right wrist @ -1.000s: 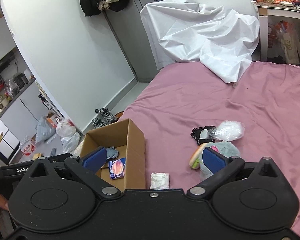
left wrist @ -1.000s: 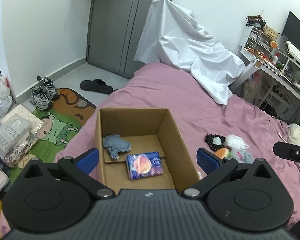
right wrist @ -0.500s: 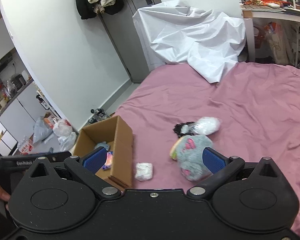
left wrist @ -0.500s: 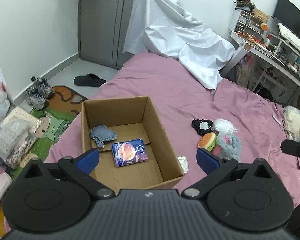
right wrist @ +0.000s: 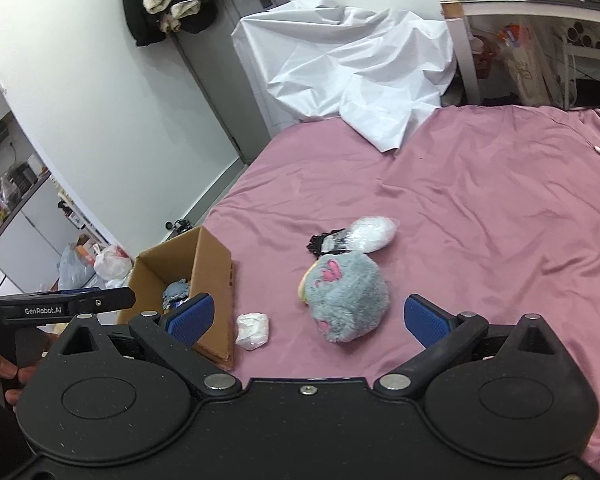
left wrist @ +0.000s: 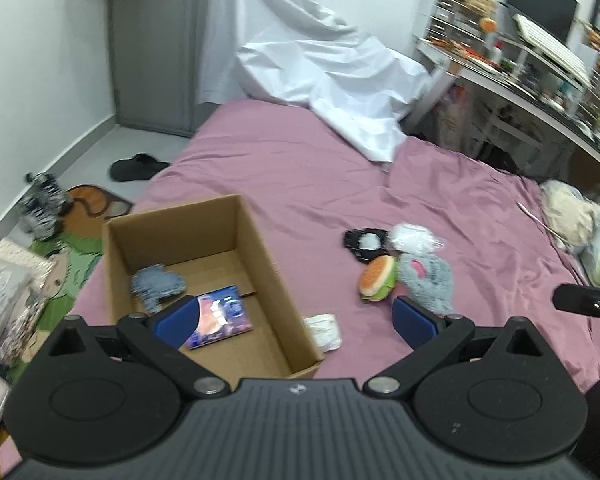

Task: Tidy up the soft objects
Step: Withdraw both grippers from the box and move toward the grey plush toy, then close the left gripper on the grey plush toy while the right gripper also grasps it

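While we hover over the pink bed (right wrist: 480,208), our right gripper (right wrist: 306,316) gapes wide and empty, the grey plush toy (right wrist: 346,296) lying between its fingers but untouched. Our left gripper (left wrist: 294,316) — equally wide, holding nothing — hangs above the cardboard box (left wrist: 260,256) at the bed's left edge, where a blue knit piece (left wrist: 156,286) and a purple packet (left wrist: 220,314) already lie. The risk, as we judge it: closing on the fluffy plush could drag along the burger toy (left wrist: 378,278) touching it, or pinch only fur and drop it short of the box. A white wad (right wrist: 253,330) sits just beside the box's outer wall.
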Demonstrator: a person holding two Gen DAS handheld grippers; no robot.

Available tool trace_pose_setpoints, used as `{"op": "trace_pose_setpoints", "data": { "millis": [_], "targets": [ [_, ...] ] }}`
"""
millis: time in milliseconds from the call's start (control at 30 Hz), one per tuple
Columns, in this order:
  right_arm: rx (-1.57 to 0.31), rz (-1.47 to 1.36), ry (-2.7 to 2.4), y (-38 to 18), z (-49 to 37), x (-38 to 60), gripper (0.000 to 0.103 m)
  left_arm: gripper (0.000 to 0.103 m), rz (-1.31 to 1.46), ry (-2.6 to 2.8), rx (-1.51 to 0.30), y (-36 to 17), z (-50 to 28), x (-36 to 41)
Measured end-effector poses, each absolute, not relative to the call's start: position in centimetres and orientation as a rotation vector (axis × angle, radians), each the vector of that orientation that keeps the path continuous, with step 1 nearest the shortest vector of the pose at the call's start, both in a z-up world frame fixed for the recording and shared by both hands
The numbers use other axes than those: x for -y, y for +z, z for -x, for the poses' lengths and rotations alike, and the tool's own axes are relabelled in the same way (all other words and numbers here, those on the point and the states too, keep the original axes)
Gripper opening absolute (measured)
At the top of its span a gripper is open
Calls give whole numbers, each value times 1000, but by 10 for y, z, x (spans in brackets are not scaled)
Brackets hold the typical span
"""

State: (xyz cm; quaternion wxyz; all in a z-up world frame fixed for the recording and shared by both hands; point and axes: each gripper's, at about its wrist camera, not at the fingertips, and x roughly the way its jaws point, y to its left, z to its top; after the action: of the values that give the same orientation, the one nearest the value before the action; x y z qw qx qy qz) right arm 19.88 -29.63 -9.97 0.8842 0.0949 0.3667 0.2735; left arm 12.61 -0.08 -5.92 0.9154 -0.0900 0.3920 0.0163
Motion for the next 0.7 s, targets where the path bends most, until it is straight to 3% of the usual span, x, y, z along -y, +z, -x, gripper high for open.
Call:
{"op": "trace_pose_setpoints", "data": {
  "millis": [700],
  "targets": [
    [-828,-236,468,-124,-241,302,102,100,165,-140,-851,-87,-206,46]
  ]
}}
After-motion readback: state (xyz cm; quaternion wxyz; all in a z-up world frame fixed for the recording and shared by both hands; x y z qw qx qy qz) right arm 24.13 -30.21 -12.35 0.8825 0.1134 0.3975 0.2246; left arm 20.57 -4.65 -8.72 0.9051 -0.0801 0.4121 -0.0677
